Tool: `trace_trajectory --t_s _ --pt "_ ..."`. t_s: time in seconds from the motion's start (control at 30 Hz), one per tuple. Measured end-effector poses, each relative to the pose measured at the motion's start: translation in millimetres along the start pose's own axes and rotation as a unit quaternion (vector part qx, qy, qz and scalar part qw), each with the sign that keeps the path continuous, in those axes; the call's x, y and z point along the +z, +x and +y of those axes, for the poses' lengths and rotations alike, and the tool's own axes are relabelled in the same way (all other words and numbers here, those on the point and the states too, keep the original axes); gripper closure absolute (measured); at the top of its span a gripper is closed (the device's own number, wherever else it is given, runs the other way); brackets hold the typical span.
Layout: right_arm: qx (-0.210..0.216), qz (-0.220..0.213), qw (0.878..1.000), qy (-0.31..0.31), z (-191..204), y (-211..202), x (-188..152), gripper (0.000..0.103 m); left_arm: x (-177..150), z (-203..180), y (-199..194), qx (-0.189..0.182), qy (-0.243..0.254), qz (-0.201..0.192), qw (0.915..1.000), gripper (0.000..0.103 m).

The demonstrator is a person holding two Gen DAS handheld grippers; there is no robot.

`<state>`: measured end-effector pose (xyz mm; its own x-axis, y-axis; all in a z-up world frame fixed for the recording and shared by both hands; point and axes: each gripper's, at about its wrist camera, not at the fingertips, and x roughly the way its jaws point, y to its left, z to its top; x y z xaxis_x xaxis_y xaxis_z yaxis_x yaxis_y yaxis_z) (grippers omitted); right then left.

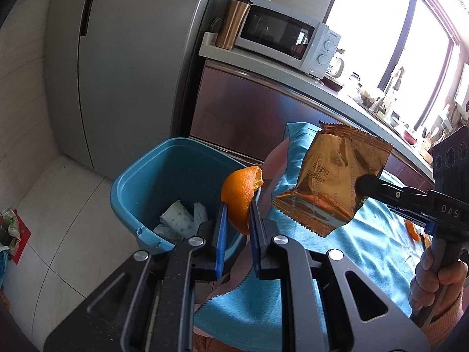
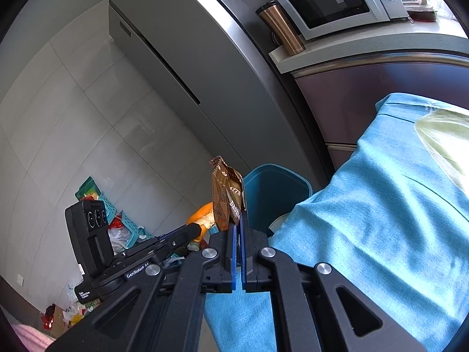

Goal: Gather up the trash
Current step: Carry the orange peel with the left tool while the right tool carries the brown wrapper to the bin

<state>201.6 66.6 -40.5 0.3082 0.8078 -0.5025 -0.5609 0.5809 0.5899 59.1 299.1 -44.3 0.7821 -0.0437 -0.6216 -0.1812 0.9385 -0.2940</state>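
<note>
Carrying both scraps toward the blue bin (image 1: 164,182), I had the left tongs (image 1: 239,214) pinching an orange peel (image 1: 241,196) by its lower edge, so the rind stood clear above the pads. The right tongs (image 2: 238,226) were pressed together on the corner of a gold snack wrapper (image 2: 227,196), which stood up from the tips. In the left wrist view, the bin sat at about ten o'clock from the peel, beside the bench under its blue cloth (image 1: 366,240), with crumpled tissue (image 1: 178,220) already inside. Both tongs pointed down and forward toward it. A hand (image 1: 433,281) gripped the right handle at four o'clock.
</note>
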Motion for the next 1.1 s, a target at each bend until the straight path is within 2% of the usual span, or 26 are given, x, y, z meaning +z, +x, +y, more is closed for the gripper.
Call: trace_trajectory --t_s 0.6,1.1 --pt "-0.002 0.031 0.999 -0.011 6 36 6 0.102 0 18 17 0.028 -0.012 0.011 0.9995 0.088" --pt "-0.02 0.071 0.997 -0.007 3 82 11 0.102 3 30 39 0.052 -0.017 0.027 0.9981 0.088"
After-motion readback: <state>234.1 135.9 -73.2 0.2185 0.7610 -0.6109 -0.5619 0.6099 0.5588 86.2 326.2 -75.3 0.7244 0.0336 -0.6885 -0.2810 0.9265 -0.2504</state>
